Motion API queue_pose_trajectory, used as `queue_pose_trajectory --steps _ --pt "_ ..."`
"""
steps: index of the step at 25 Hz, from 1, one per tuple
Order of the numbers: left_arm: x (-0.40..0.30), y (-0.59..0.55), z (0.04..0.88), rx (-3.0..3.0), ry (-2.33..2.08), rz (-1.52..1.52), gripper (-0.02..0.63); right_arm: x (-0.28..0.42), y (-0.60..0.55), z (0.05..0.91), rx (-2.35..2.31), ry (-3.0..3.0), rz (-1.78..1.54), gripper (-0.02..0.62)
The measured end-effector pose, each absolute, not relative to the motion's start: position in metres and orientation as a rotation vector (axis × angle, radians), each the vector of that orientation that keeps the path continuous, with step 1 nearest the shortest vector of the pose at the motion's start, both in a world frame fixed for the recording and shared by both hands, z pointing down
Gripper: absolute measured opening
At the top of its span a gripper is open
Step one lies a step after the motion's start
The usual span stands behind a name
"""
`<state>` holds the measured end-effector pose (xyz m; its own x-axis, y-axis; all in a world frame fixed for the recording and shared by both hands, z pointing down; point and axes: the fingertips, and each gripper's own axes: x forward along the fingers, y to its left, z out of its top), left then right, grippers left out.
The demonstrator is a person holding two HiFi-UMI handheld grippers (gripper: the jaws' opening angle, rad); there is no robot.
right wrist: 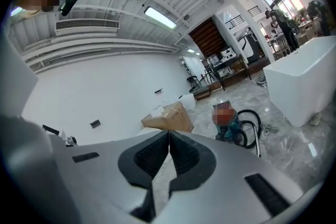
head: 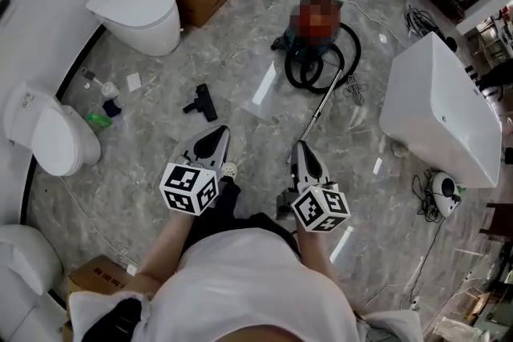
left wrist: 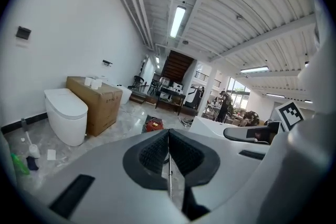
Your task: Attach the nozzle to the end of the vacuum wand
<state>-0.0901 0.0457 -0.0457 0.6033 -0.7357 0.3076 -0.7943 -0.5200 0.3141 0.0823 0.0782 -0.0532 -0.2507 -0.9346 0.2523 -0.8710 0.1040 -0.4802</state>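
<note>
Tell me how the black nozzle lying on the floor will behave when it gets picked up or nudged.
The nozzle looks like small moulded plastic, so probably stiff and light. Its T shape lies flat, so it should not roll. On the glossy floor it may slide if pushed.

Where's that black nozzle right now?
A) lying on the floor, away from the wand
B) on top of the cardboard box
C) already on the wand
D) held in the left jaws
A: the nozzle lies on the floor, well left of the wand, with nothing holding it.
</note>
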Motion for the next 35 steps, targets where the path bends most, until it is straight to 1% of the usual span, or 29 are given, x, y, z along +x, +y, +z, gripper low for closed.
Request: queue_pose_trajectory --steps 6,13,18,27,35 --pt "-0.084 0.012 -0.043 2.444 -1.144 0.216 0.011 0.084 0.048 -0.045 -1.918 2.211 -0.843 0.017" --pt "-0.081 -0.026 -0.030 2.491 -1.034 0.279 0.011 0.082 -0.004 -0.033 -1.983 2.215 -0.715 0.017" --pt "-0.080 -0.057 -0.019 2.521 -0.991 0.269 0.011 0.090 -0.032 -0.029 -2.018 2.162 -0.622 0.017" --pt "-0.057 -0.086 0.011 2.532 -0.973 0.270 0.011 0.130 -0.062 -0.017 -2.105 2.132 -0.403 0.017" --pt "-0.030 -0.098 0.069 2.474 -1.062 0.259 0.011 0.174 -0.077 0.041 -2.102 2.111 -0.423 0.017"
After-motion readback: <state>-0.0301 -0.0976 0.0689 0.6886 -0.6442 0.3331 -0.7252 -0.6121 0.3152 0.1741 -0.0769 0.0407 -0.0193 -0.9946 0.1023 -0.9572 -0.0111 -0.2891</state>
